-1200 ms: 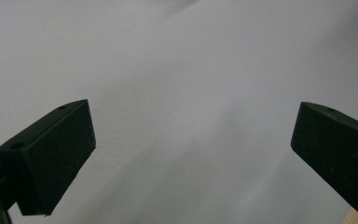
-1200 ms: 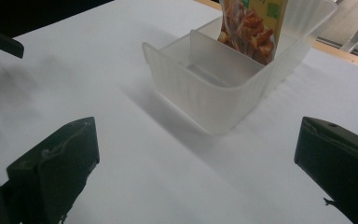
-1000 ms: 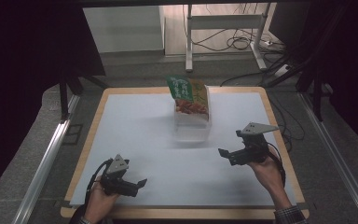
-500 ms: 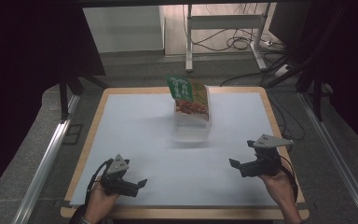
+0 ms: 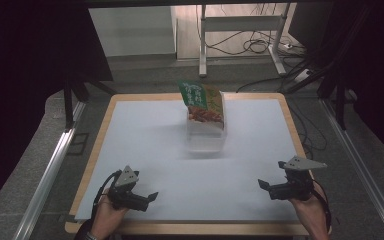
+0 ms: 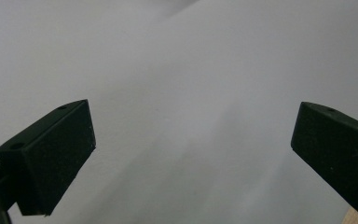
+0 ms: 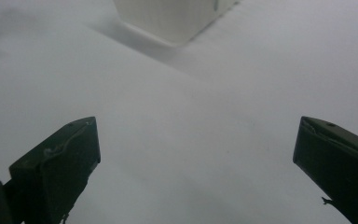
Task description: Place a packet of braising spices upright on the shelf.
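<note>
Here both grippers [image 5: 152, 197] [image 5: 263, 184] gape over the white, wood-edged table [image 5: 145, 145] in a dark room.

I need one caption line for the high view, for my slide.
Both grippers, left and right, open and empty near the table's front edge; snack bag stands in a clear box.

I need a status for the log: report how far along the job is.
Looks done: the snack packet stands in the clear box, its top sticking out above the rim. In hand: nothing; the left gripper and right gripper are open at the near edge of the table, apart from the box. Left: nothing evident, unless the packet should sit lower.
</note>
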Tool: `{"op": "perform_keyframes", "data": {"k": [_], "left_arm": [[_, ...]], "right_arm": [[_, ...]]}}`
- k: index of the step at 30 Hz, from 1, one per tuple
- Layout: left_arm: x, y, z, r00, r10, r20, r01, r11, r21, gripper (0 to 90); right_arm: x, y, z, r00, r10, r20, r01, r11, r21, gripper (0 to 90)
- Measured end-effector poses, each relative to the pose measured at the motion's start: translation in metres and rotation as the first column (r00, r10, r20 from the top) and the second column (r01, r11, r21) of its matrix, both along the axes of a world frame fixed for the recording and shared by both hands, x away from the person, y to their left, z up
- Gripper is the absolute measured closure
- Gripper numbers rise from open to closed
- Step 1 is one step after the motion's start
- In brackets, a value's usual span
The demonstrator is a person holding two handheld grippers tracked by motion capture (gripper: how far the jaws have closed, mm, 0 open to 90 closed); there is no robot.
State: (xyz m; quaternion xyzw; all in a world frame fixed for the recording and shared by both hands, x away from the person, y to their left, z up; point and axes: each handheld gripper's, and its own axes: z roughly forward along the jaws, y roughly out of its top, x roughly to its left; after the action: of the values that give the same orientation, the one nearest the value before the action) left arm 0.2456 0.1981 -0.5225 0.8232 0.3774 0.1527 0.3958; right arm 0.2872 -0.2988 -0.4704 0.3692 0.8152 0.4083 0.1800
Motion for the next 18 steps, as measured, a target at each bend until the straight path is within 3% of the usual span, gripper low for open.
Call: {"op": "perform_keyframes", "data": {"k": [18], "left_arm": [[0.000, -0.002, -0.001, 1.0000, -0.009, -0.005, 0.009, 0.9999, 0.008, 0.0]], "right_arm": [[-0.017, -0.021, -0.023, 0.9976, -0.047, -0.051, 0.044, 0.998, -0.050, 0.2]]}}
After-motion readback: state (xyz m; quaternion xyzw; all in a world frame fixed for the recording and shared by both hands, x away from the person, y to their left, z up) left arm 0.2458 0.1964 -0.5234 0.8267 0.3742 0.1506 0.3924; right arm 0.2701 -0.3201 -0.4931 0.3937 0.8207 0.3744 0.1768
